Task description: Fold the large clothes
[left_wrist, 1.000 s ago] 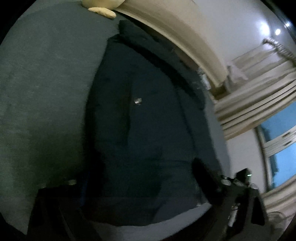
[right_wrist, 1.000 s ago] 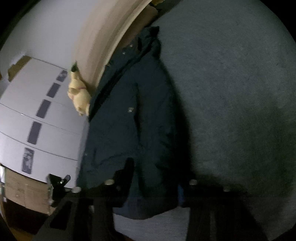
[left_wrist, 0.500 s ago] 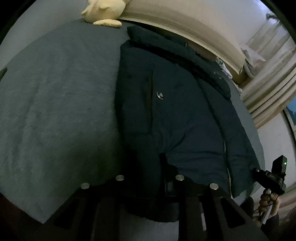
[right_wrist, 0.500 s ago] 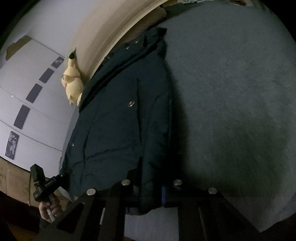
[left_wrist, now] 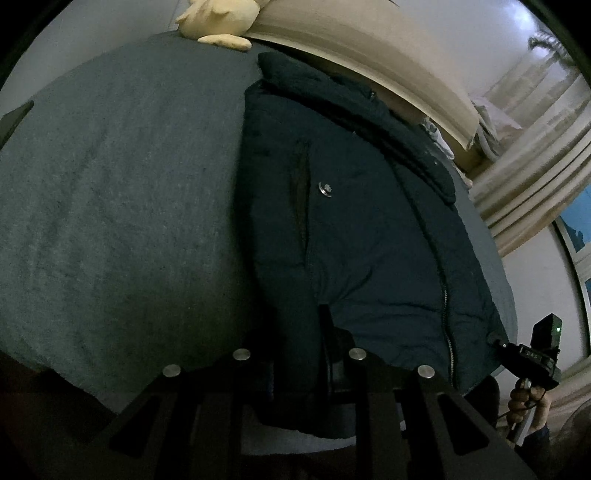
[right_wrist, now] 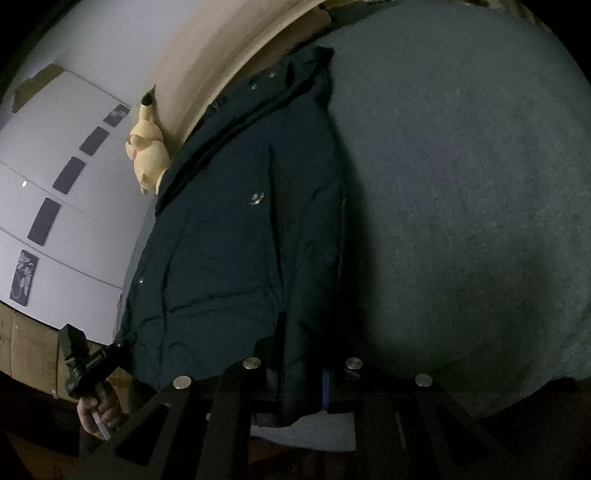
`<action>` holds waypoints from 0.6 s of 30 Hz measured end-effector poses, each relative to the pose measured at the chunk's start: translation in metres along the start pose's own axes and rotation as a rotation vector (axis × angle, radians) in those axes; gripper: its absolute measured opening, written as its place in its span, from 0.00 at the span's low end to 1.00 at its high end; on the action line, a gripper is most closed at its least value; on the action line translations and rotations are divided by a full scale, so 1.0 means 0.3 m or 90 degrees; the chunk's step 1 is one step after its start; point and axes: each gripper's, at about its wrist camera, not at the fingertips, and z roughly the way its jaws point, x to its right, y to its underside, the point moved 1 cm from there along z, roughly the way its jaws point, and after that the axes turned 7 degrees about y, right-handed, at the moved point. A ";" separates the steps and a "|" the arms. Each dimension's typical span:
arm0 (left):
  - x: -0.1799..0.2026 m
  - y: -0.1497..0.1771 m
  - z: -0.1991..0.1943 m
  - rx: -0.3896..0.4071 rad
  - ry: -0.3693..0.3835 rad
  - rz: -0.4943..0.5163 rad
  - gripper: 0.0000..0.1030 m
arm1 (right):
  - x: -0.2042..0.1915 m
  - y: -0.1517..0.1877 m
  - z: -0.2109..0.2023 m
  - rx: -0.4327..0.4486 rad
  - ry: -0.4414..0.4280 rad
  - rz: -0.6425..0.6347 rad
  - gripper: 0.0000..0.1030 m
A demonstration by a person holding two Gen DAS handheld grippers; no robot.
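lying flat on the grey bed [left_wrist: 110, 206], the dark blue jacket [left_wrist: 354, 229] fills the centre and right of the left wrist view, collar toward the beige headboard [left_wrist: 369, 48], hem toward the camera; a metal snap [left_wrist: 325, 189] sits on the chest panel beside a pocket slit; a zipper [left_wrist: 445, 317] runs down to the hem at right; the left tool [left_wrist: 295, 373] is clenched on the hem at the jacket's left edge, with dark fabric bunched between its fingers; at far right the right tool [left_wrist: 532, 356], held by a hand [left_wrist: 524, 400], meets the opposite hem corner; a yellow plush toy [left_wrist: 218, 18] rests at the head of the bed; pale curtains [left_wrist: 535, 155] hang at right.

right wrist view: the jacket [right_wrist: 229, 236] lies along the left part of the bed [right_wrist: 461, 192], collar against the headboard [right_wrist: 207, 62], hem near the camera; the snap [right_wrist: 256, 198] shows mid-panel; the right tool [right_wrist: 299, 373] is clenched on the hem at the jacket's right edge, with fabric hanging between its fingers; at lower left the left tool [right_wrist: 99, 360], held by a hand [right_wrist: 99, 406], meets the far hem corner; the plush toy [right_wrist: 147, 155] leans by the headboard; a white wardrobe [right_wrist: 62, 177] with dark rectangular panels stands behind.
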 end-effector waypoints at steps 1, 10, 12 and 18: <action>-0.001 -0.004 0.004 0.003 -0.004 -0.001 0.22 | -0.002 -0.002 0.002 0.000 -0.002 0.001 0.16; 0.026 -0.018 0.053 0.002 -0.004 -0.013 0.60 | 0.076 -0.006 0.023 -0.013 -0.063 0.078 0.23; 0.060 -0.014 0.068 -0.006 -0.042 0.037 0.53 | 0.077 -0.006 0.033 -0.016 -0.073 0.082 0.23; 0.037 -0.013 0.030 -0.001 -0.035 0.044 0.20 | 0.035 0.022 -0.001 -0.003 -0.039 0.028 0.13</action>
